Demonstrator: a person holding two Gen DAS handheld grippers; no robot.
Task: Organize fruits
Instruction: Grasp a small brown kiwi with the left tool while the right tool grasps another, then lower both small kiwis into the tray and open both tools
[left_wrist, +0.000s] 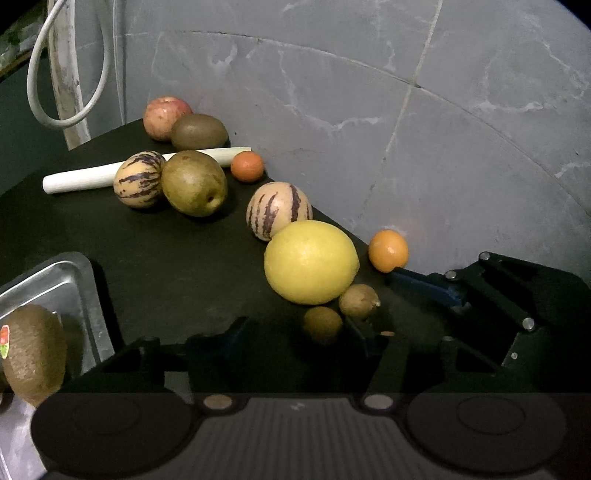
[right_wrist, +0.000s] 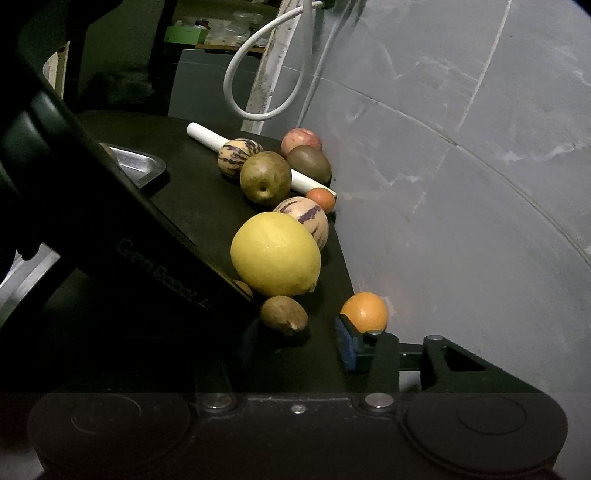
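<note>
Dark table (left_wrist: 177, 266), glossy yellow lemon (left_wrist: 311, 262), left claw (left_wrist: 295, 332) open, right claw (right_wrist: 295, 343) open

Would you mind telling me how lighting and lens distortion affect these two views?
Left wrist view: dim, with the lemon the brightest object, the gripper fingers lost in shadow, and the wall seams bowed by the fisheye. Right wrist view: equally dark, the other gripper's body a black mass at left, the wall lines also curved.
</note>
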